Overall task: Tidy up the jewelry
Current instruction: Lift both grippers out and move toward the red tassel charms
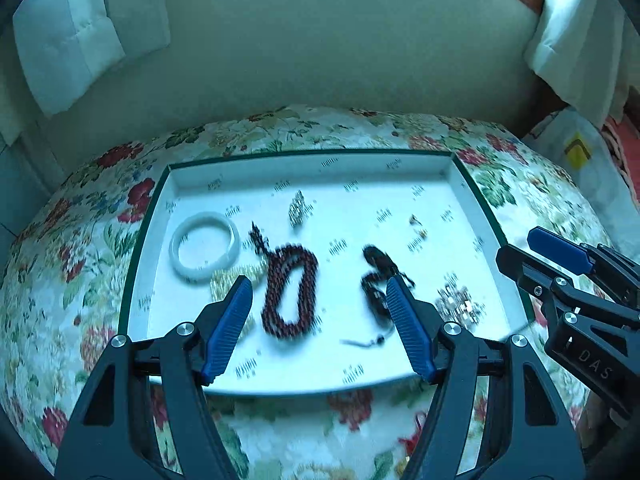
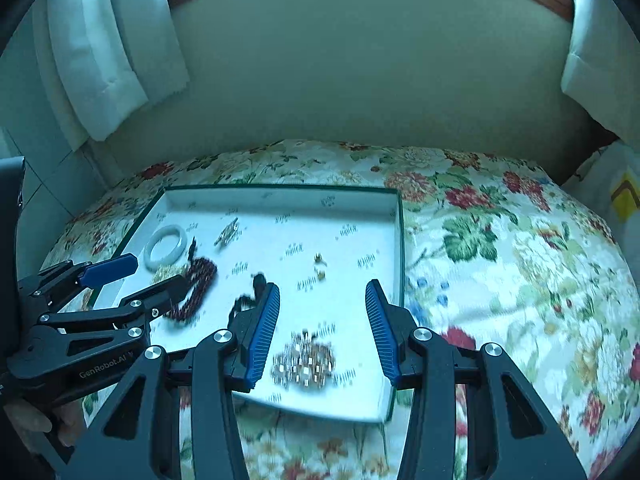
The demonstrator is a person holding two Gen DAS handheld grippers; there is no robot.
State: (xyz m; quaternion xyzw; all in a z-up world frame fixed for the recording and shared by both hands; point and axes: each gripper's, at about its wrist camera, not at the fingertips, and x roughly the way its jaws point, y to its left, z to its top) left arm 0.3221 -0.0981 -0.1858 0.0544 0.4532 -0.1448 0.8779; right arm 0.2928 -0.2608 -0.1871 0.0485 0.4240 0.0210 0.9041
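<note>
A white tray (image 1: 460, 176) on a floral cloth (image 2: 500, 248) holds a white bangle (image 1: 206, 248), dark red beads (image 1: 290, 290) and a sparkly cluster (image 2: 304, 364); left gripper (image 1: 320, 300) and right gripper (image 2: 322, 308) both gape empty above it.

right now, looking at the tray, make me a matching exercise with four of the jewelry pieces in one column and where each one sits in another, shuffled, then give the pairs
Things:
1. white bangle
2. dark red bead strand
3. sparkly silver-gold cluster
4. black bead strand

Places in the white tray:
A. between the open fingers of the right gripper, near the tray's front right corner
B. left part of the tray, farther back
C. beside the right finger of the left gripper
D. between the open fingers of the left gripper, looped into an oval

Pairs: 1-B, 2-D, 3-A, 4-C
</note>
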